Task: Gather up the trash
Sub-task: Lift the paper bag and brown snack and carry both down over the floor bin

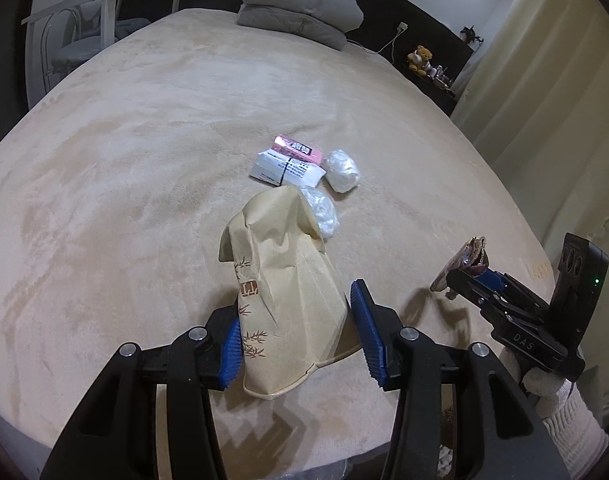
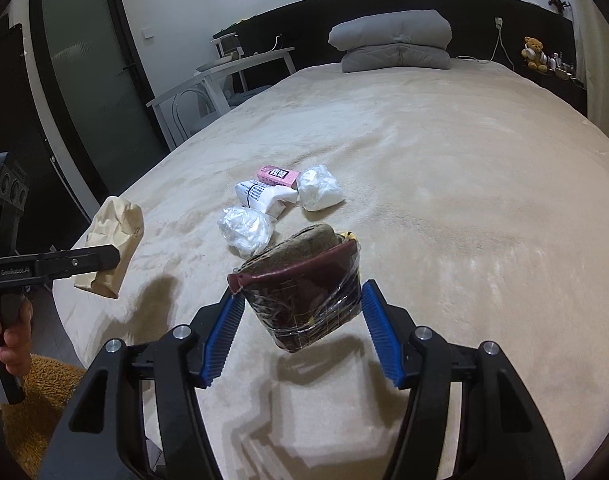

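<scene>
Jaws of the left gripper [image 1: 294, 334] pinch a tan paper bag [image 1: 280, 292] by its side, holding it above the near edge of the bed [image 1: 144, 140]; the bag's mouth points away toward the middle of the bed. Over at the near right corner, the right gripper [image 2: 300, 330] carries a dark maroon wrapper [image 2: 304, 284], clear film crinkled around it, though from where its jaws show, blue pads wide on either side, I cannot tell how they grip it.

Four pieces lie clustered mid-bed: a pink box [image 1: 300, 150] touching a white packet [image 1: 286, 170], a white wad [image 1: 342, 170] just beside them, and a clear plastic ball [image 1: 322, 212] nearer, half hidden behind the bag. Grey folded bedding [image 1: 300, 12] sits at the far edge.
</scene>
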A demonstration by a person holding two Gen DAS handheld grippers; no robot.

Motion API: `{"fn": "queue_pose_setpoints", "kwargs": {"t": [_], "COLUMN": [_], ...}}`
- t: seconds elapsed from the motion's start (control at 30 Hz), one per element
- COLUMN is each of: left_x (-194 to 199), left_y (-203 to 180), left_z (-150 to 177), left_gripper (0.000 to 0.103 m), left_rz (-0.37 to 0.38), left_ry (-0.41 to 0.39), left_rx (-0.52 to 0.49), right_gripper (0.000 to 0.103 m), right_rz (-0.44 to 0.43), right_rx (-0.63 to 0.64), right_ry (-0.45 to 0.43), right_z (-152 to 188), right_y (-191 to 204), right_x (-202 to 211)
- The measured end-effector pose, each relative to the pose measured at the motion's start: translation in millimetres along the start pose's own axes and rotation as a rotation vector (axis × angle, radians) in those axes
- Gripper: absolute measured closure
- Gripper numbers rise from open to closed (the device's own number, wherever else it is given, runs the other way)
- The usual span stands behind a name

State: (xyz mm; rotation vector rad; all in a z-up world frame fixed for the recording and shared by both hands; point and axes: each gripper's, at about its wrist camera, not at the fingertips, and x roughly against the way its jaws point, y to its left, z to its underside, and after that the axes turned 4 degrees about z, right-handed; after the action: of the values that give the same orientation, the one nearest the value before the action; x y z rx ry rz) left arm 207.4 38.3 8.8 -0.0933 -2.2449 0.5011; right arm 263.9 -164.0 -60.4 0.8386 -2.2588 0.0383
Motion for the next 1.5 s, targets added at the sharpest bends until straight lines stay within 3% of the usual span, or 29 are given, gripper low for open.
{"fn": "queue_pose_setpoints", "kwargs": {"t": [0.53,1.0,1.5], "left_x": [67.8,112.8,115.9], "left_y": [-47.4,-65.8,-75.3], "left_z": [64.2,141.5,184.8], "left_gripper": [0.056,0.056,0.056], "left_rz": [0.094,0.127,0.149], "left_ry": [-0.083,-0.143,-0.132], "left_rx": [-0.110,-0.101,-0.100], "right_gripper": [0.043,0.043,0.043], "right_rz": [0.068,0.053,0.001], "right_rx": [-0.009,0.019,-0.009], "right_ry": [-0.053,-0.093,-0.071], "right_z": [77.9,135.0,168.4], "right_y": [33.9,71.4,77.2], "right_x": [79.2,131.0,152.2]}}
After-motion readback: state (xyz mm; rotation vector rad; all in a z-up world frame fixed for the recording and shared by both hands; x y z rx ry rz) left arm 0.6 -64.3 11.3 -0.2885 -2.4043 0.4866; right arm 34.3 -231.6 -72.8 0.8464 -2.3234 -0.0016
